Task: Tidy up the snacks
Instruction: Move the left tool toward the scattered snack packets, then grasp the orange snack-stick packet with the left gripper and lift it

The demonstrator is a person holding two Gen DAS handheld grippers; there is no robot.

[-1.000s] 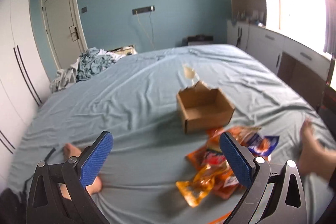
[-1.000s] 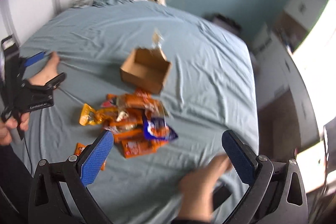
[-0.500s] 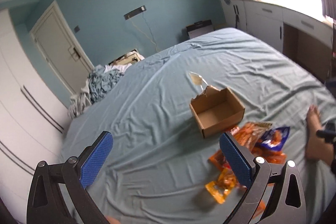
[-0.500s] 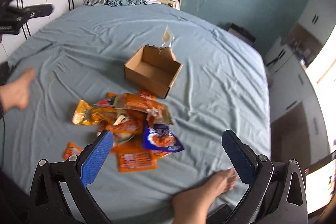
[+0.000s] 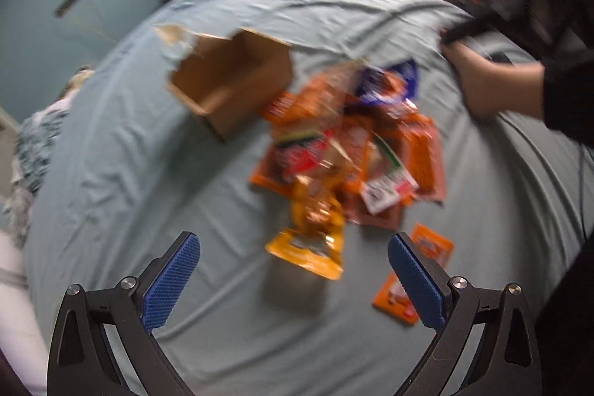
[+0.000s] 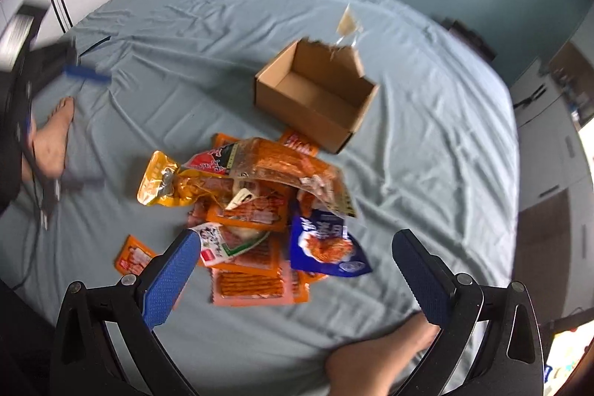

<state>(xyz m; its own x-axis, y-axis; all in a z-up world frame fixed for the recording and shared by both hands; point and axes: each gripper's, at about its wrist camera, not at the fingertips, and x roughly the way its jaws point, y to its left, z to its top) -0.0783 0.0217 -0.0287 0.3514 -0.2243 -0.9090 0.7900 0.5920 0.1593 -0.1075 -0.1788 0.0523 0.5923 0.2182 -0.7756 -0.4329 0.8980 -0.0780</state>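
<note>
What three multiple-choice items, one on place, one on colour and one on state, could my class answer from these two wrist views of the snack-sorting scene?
1. Where does the cardboard box stand?
A. On the bed sheet, beyond the snack pile
B. On a shelf
C. On top of the pile

2. What colour is the packet at the pile's near right edge in the right wrist view?
A. Green
B. Blue
C. Black

3. What state is the box in?
A. Taped shut
B. Full of snacks
C. Open, with no snacks inside

Answers: 1 A, the box sits on the sheet past the pile. 2 B, its wrapper is blue and white. 3 C, its bare floor shows through the open top.
</note>
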